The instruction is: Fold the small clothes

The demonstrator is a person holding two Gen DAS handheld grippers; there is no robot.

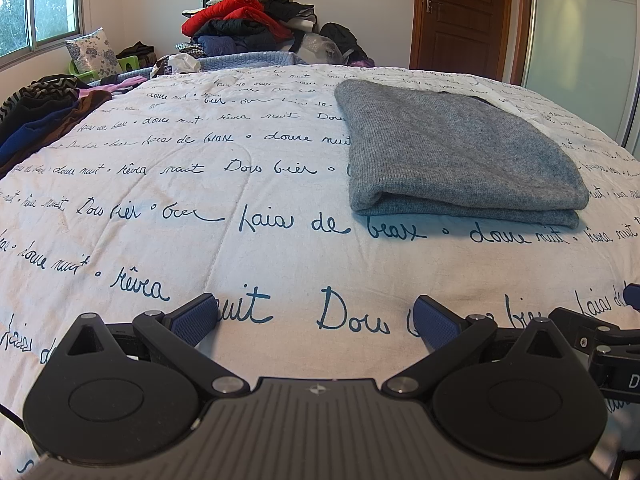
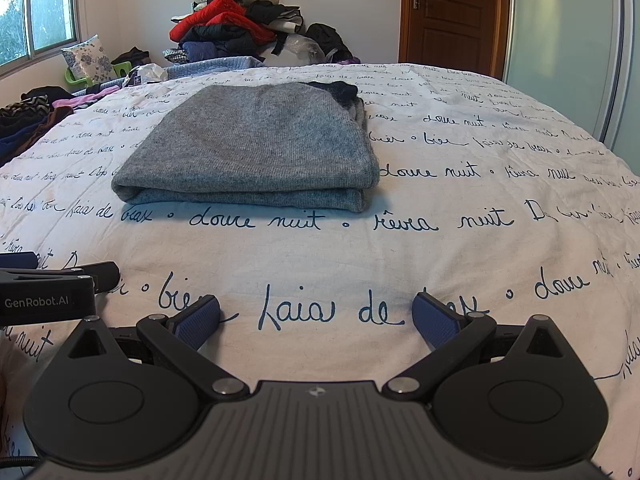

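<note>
Both empty and spread wide, the left hand-held gripper (image 1: 316, 318) and right hand-held gripper (image 2: 316, 318) hover over the bed (image 2: 480, 240), the grey sweater (image 2: 256, 148) folded just ahead, more unfolded clothes (image 1: 48, 112) waiting far left.

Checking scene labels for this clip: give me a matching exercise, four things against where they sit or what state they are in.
Things:
1. grey sweater
2. red jacket
3. floral pillow
4. left gripper

Places or states:
A. propped below the window, at the far left
B. open, holding nothing, over the bedspread
C. folded flat in the middle of the bed
D. in the clothes pile against the far wall

Pairs: 1-C, 2-D, 3-A, 4-B
</note>
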